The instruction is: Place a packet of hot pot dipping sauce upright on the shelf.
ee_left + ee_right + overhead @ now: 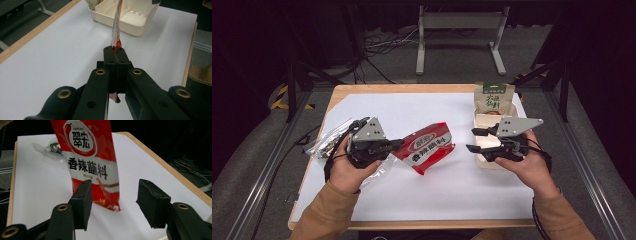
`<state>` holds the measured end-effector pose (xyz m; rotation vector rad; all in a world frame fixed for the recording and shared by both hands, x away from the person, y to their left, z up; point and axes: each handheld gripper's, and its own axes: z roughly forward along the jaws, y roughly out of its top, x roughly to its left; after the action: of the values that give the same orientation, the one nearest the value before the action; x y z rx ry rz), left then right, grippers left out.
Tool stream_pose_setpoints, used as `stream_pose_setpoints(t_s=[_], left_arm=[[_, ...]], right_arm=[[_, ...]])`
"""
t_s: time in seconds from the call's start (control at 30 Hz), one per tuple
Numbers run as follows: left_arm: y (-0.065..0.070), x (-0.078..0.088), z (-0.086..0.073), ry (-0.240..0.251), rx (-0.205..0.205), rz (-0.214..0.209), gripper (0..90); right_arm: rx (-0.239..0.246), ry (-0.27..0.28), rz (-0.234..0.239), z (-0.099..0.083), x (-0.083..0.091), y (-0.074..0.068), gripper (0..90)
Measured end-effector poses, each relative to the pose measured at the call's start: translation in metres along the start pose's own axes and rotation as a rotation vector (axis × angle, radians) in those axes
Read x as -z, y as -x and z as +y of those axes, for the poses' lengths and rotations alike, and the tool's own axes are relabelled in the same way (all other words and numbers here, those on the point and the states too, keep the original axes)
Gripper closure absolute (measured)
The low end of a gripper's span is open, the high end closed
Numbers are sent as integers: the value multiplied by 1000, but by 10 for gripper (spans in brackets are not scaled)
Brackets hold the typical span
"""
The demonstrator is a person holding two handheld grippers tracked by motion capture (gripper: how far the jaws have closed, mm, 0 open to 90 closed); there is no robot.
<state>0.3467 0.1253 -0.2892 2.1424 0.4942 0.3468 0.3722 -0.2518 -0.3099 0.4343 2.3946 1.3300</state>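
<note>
Red-and-white foil seasoning packet [428, 146] is hanging above the white table [412, 110], pinched by the left claw [398, 144] reaching sideways; the right claw [473, 140] is gaping empty, pointing at it.

Red packet [90, 157] top cut off by right gripper view's upper edge; clear bag [328, 137] contents too small to tell; cream tray [125, 17] far side cropped in left gripper view

white sheet [422, 107] over a wooden table [362, 89], clear bag [329, 136] of dark bits at its left edge, cream tray [486, 120] at right, green-labelled pouch [493, 97] standing in it
</note>
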Motion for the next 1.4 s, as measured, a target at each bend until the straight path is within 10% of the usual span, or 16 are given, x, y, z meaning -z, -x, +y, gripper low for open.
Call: stream_pose_setpoints(t_s=[0.53,1.1,1.4], left_arm=[[22,10,11,-34,-90,-53,900],[31,13,15,-5,-109,-63,900],[32,16,15,3,-110,-53,900]], right_arm=[[116,-54,145,32,-32,-28,450],[180,-183,235,31,-57,-36,714],[164,-206,282,25,-66,-35,717]])
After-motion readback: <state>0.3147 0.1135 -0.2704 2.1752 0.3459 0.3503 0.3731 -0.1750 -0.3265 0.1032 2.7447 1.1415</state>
